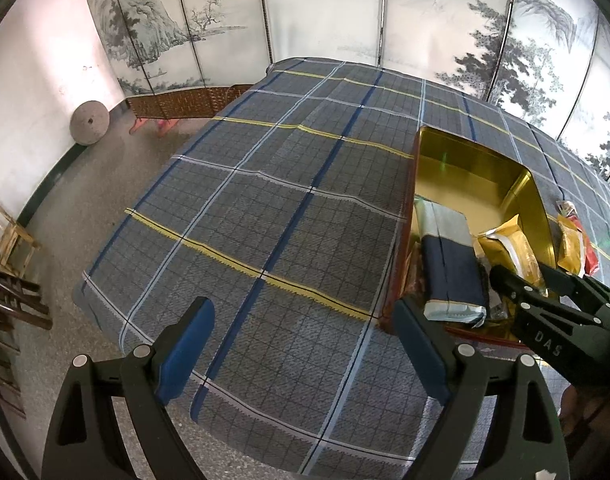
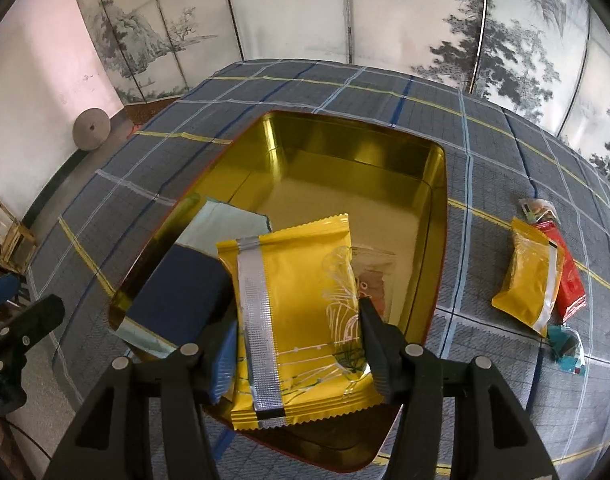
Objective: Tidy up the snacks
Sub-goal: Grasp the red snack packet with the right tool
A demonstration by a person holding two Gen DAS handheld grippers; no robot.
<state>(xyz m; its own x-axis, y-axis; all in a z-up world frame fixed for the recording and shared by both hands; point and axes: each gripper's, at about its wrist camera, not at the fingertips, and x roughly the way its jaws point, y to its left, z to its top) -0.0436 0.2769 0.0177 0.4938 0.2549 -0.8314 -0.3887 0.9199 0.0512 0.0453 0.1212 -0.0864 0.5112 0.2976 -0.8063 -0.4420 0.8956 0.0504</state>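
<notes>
Plaid tablecloth (image 2: 485, 208), gold tin (image 2: 437, 200), right gripper (image 2: 301, 344) clamping yellow packet (image 2: 305, 304)

The tin (image 2: 437, 184) is shiny gold inside with a dark red rim, and it sits on a grey checked cloth (image 1: 265, 208) crossed by blue, pale blue and yellow stripes. Inside the tin lie a navy and pale green packet (image 2: 185, 280) and a yellow packet (image 2: 301, 320) with a silver seam strip and thin white line drawings. On the cloth right of the tin are another yellow packet (image 2: 527, 280) with a silver strip, a red packet (image 2: 567, 276) and a teal wrapper (image 2: 567, 346); behind the tin stands a screen (image 2: 305, 12) painted with grey ink trees and hills.
</notes>
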